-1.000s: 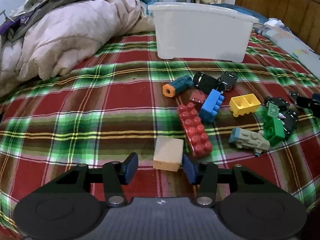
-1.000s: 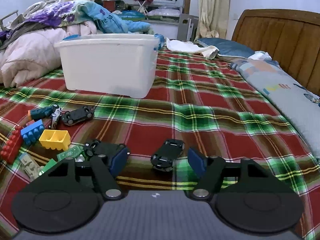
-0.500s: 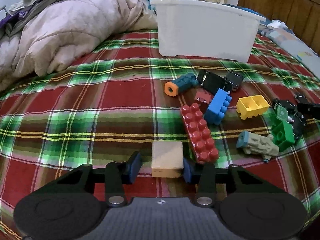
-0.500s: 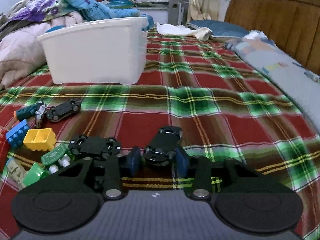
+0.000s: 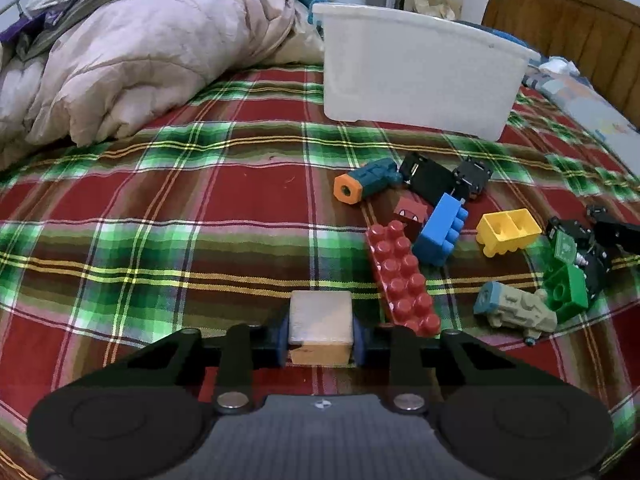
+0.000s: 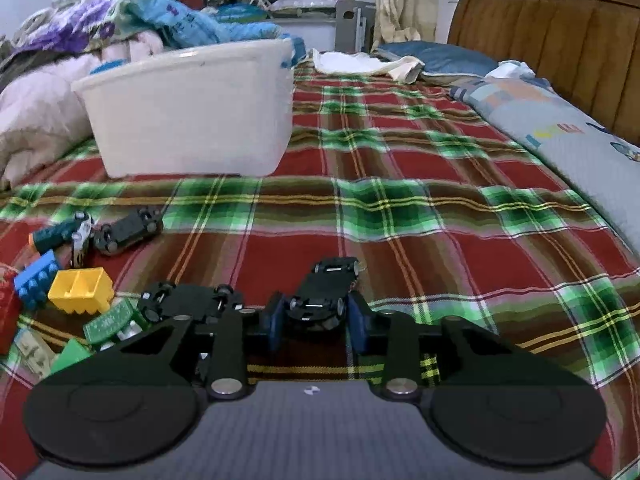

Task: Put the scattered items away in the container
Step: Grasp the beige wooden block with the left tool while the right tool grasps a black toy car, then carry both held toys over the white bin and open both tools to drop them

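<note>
Covering the whole bed, a red-and-green plaid blanket (image 5: 180, 216) holds scattered toys and a white container (image 5: 416, 80).

A wooden headboard (image 6: 560, 36) rises at the far right, curtains hang by the window beyond, and a pink quilt (image 5: 132, 64) is heaped beside the white container, which stands upright past the toy pile. Between that bin and the grippers lie a long red studded brick (image 5: 402, 276), a blue brick (image 5: 440, 232) and a yellow brick (image 5: 508, 230). The left gripper (image 5: 321, 338) has just been closing and now pinches a pale wooden block (image 5: 320, 326) that rests on the blanket just left of the red brick. The right gripper (image 6: 316, 322) is pressed onto an upside-down black toy car (image 6: 328, 288), apart from the pile.
</note>
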Motion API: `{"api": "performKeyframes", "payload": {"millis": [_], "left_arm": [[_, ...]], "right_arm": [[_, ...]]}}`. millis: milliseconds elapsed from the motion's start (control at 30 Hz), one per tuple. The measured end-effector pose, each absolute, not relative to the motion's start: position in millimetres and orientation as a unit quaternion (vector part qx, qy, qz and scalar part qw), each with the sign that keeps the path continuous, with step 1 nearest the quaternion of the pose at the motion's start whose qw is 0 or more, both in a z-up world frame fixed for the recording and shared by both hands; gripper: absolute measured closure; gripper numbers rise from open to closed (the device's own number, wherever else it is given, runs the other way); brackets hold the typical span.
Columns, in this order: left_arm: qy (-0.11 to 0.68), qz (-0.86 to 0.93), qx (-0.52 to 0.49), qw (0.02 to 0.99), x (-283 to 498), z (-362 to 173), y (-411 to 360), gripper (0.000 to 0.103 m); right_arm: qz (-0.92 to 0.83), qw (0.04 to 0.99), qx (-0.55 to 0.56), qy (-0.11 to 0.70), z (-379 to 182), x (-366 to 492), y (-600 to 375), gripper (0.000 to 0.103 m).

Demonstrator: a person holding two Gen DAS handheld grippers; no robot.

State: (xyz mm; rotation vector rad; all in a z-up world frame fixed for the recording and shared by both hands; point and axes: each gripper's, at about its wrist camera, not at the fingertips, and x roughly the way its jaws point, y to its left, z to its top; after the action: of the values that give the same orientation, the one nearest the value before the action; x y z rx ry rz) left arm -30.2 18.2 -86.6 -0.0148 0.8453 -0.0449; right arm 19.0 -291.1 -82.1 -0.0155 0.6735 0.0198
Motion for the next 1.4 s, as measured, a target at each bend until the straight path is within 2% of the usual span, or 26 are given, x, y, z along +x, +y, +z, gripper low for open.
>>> {"api": "performKeyframes", "payload": {"millis": [367,700,1100,1400], "left_arm": [[0.395,-0.007,-0.003,0.919,-32,-70,24,0.070],[0.337,-0.002,0.009,0.941,-15,-5,28,0.070],[0.272,-0.016,0.008,0.962,93,71,-7,0.070],[0.264,-0.030,0.017,0.964,176,76,-35,0.070]], "right_arm": [[0.019,0.954,0.003,0.299,-71,11,-293,0.067],[0.057,0.966,-0.011,0.251,-36,1,-277,0.068],[0.123,0.974,-0.029,0.186,52,75,-240,0.068],[0.123,0.970,-0.050,0.205,40,159,-228,0.068]]}}
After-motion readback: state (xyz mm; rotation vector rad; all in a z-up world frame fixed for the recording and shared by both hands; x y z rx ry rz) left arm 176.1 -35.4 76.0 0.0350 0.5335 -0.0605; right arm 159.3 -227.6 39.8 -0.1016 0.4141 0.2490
